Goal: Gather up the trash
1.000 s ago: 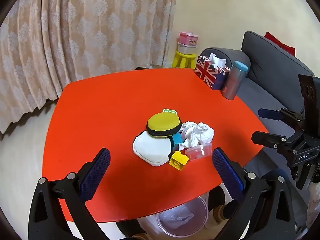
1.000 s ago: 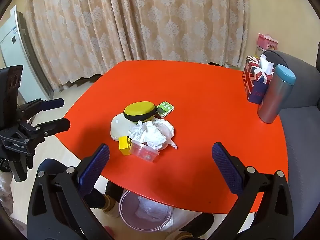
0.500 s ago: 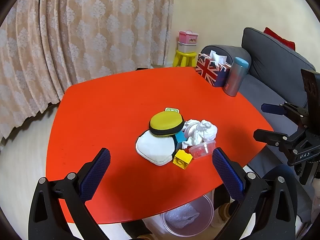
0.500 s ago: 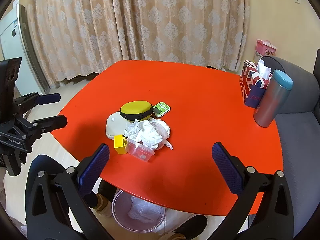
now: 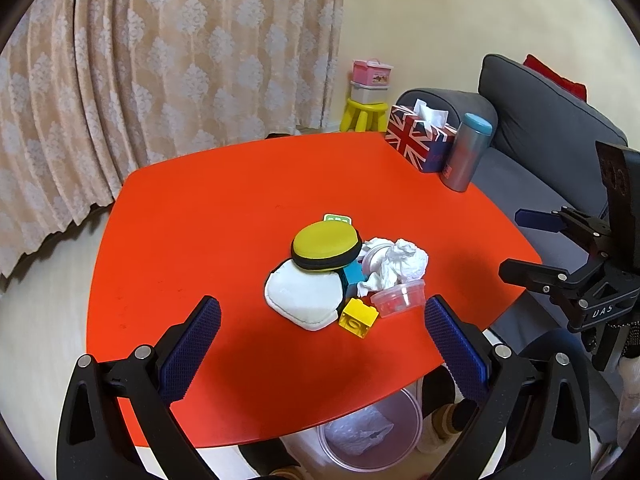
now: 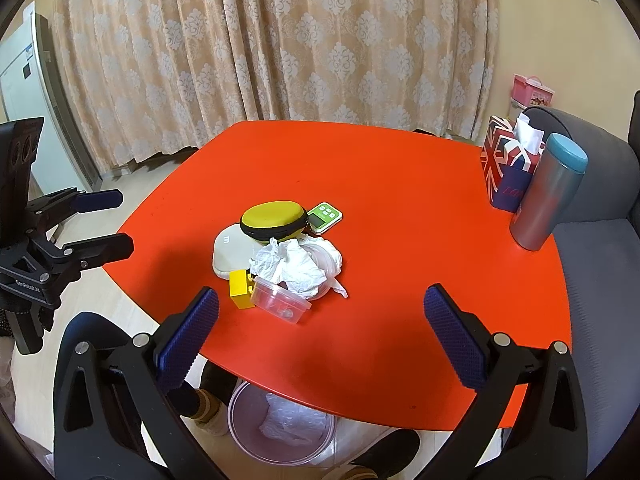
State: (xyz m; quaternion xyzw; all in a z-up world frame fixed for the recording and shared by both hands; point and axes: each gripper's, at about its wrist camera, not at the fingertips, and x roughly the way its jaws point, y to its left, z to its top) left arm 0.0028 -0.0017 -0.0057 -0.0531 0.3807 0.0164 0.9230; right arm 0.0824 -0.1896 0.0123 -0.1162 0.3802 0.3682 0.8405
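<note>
Since a second ago: both my grippers have pulled back and up from the desk; the pile sits smaller and further out between my fingers, and nothing on the desk has shifted.
Crumpled tissue: the white wad [image 6: 296, 266] lies mid-desk in the pile, resting on a clear round lid and touching the plastic cup at its near side; seen also from the left [image 5: 400, 262].
Plastic cup: small clear tub [image 6: 280, 300] lies tipped on its side at the near edge of the pile, just beside the yellow toy brick [image 6: 240, 290].
Rest of pile: yellow-and-black zip case [image 6: 274, 220] sits partly on a white pouch [image 6: 230, 250]; a green timer [image 6: 325, 217] lies just behind the case.
Bin: clear trash bin [image 6: 280, 428] stands on the floor under the near desk edge, with a crumpled bag inside.
Left gripper: my left gripper [image 5: 318, 344] hovers over the near desk edge, fingers wide apart, holding nothing.
Right gripper: my right gripper [image 6: 320, 340] hangs likewise above the near edge, fingers spread wide, empty.
Desk: red desk [image 6: 400, 184] carries a Union Jack tissue box [image 6: 506, 168] and a steel tumbler [image 6: 548, 196] touching at the far right corner, well apart from the pile.
Beyond: grey sofa [image 5: 560, 120] to the right, patterned curtain [image 6: 280, 40] behind.
</note>
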